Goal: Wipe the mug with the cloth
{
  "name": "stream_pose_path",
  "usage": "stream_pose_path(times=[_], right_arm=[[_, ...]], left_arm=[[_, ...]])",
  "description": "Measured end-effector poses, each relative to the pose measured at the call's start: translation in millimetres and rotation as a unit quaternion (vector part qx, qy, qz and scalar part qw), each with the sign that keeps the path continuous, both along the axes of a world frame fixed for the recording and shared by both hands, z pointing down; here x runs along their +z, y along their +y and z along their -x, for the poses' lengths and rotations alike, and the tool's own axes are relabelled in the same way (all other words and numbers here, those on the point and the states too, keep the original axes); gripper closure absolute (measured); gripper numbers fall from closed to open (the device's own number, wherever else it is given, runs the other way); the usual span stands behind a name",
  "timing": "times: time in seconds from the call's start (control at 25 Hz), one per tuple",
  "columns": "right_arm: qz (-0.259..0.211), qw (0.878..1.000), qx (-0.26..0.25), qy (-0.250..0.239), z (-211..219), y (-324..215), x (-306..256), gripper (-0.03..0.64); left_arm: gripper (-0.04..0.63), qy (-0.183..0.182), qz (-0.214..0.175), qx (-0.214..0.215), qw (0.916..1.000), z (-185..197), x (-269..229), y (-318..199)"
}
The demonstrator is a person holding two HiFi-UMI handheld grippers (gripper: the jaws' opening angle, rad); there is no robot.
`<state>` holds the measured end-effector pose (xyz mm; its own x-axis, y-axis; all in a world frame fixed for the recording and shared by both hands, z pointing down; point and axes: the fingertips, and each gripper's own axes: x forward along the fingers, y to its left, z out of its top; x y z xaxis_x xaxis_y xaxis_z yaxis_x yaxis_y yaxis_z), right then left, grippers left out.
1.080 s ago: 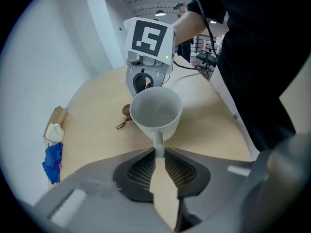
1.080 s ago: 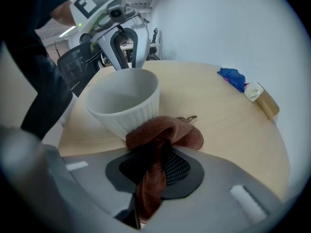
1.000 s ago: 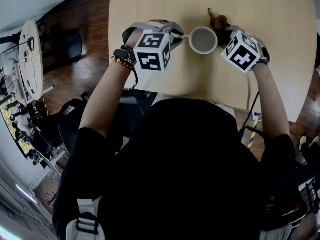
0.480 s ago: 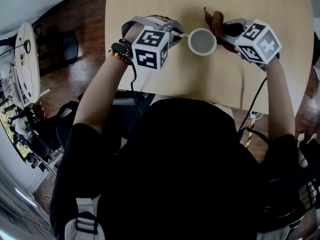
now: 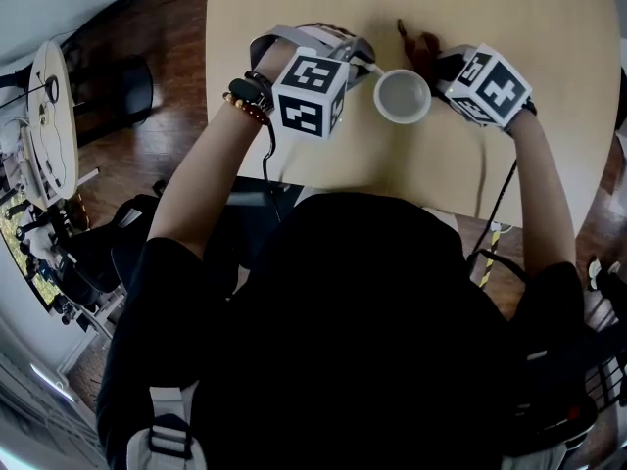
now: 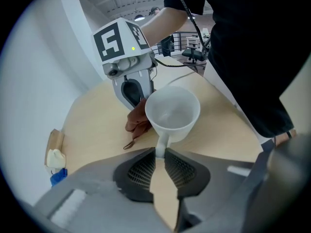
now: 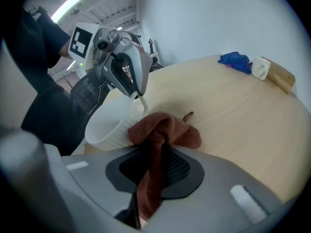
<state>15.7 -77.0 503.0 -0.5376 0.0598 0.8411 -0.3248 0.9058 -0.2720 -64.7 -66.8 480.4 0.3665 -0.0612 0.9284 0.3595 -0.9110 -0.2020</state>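
A white mug [image 5: 402, 96] stands on the pale wooden table [image 5: 549, 27], also seen as the mug [image 6: 172, 114] and the mug [image 7: 109, 123] in the two gripper views. My left gripper [image 6: 160, 155] is shut on the mug's handle [image 6: 161, 143]; in the head view the left gripper [image 5: 367, 69] sits at the mug's left. My right gripper [image 7: 154, 154] is shut on a brown cloth [image 7: 163, 130], which bunches against the mug's outer wall. From above, the brown cloth [image 5: 419, 49] lies at the mug's upper right, by the right gripper [image 5: 438, 70].
At the table's far side lie a blue rag [image 7: 235, 60], a small white object [image 7: 258, 67] and a tan block [image 7: 279, 75]. The table's near edge runs just below the mug. Office chairs [image 5: 118, 91] stand on the wooden floor to the left.
The right gripper swung up and right with the cloth, then came back down against the mug's right side. The mug shifted slightly right; the left gripper rolled a little, holding the handle.
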Motion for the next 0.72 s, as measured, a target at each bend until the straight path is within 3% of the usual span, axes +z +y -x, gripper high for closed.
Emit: stream_pose_path(times=[0.28, 0.56, 0.72], right_arm=[[-0.003, 1.000, 0.002, 0.011, 1.3, 1.9, 9.3, 0.546], [0.029, 0.993, 0.019, -0.111, 8.7, -15.4, -53.2, 0.546], [0.038, 0.992, 0.002, -0.121, 15.6, -14.6, -52.2, 0.546]], left_arm=[[0.531, 0.008, -0.016, -0.010, 0.9998, -1.7, 0.8, -2.9], [0.528, 0.017, -0.045, -0.001, 0.9989, -10.8, -1.5, -14.5], [0.526, 0.020, -0.054, -0.002, 0.9983, -16.7, -0.3, -18.9]])
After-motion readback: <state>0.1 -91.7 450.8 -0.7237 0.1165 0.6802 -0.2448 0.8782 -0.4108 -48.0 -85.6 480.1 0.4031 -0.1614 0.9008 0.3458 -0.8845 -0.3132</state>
